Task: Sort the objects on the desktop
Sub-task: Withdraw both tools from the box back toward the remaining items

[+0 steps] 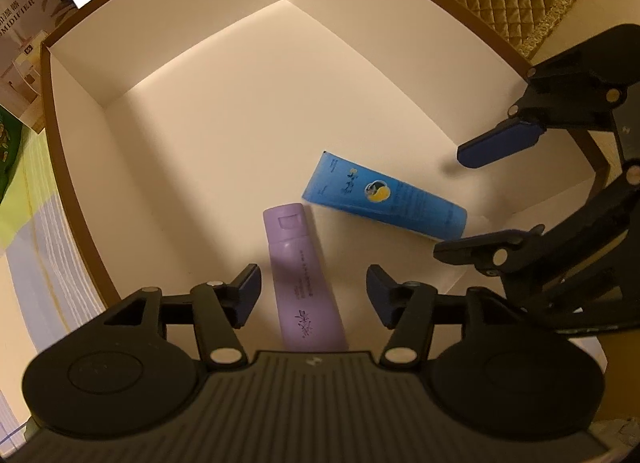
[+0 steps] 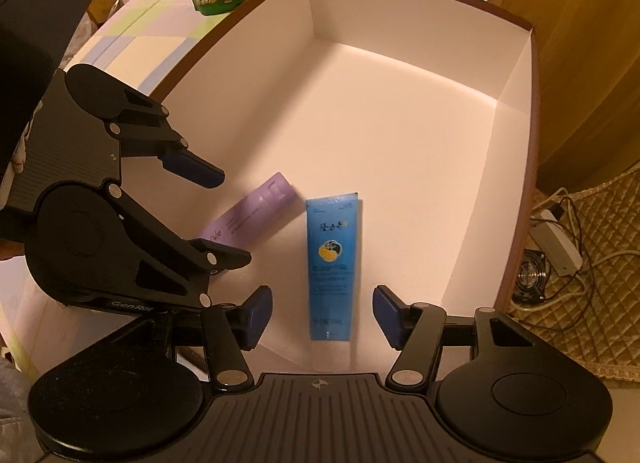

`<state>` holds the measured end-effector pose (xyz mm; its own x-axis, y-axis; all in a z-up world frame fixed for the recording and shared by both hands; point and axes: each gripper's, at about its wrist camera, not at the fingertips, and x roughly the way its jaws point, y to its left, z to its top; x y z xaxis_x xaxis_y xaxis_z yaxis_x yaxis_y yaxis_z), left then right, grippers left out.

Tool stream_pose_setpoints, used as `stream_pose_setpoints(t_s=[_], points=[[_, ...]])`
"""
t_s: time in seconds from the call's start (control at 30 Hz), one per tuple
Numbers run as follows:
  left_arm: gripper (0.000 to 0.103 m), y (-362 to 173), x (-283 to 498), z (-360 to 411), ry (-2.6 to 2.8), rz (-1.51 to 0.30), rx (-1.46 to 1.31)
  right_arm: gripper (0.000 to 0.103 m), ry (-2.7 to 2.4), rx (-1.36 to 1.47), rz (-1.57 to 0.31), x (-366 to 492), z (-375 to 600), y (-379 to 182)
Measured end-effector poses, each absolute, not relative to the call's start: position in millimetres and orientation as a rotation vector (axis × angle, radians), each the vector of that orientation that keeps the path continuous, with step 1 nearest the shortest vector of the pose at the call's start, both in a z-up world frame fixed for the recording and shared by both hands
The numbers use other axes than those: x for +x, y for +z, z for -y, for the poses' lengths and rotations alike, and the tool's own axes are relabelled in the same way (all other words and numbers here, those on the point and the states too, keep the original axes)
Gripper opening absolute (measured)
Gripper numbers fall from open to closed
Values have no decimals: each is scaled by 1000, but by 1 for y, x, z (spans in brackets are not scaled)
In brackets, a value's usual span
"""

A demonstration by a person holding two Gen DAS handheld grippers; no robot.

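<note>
Left wrist view: the left gripper (image 1: 312, 295) is hovering with fingers apart, gripping nothing, over the purple tube (image 1: 302, 279) that is lying on the floor of the white box (image 1: 192, 47). The blue tube (image 1: 380, 199) is lying just beside it, deeper into the box.

Right wrist view: the right gripper (image 2: 322, 315) is likewise standing apart and empty above the blue tube (image 2: 330, 263); the purple tube (image 2: 256, 215) is lying beside it, toward the box's left wall.

Judgement: both tubes are probably light, soft and slick; pinching across mid-body is looking safest.
</note>
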<state>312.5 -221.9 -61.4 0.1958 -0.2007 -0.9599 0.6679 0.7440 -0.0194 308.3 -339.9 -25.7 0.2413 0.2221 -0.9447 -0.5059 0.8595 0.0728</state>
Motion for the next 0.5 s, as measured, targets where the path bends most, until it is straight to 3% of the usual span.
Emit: stream_pose_setpoints(t_s=[0.23, 0.37, 0.5], points=[[59, -53, 304, 229, -642, -1210, 458, 62, 489, -261, -1203, 299, 341, -17], [71, -42, 297, 224, -625, -1186, 462, 62, 476, -253, -1180, 293, 340, -9], [72, -34, 296, 223, -621, -1163, 452, 62, 461, -243, -1156, 287, 339, -1]])
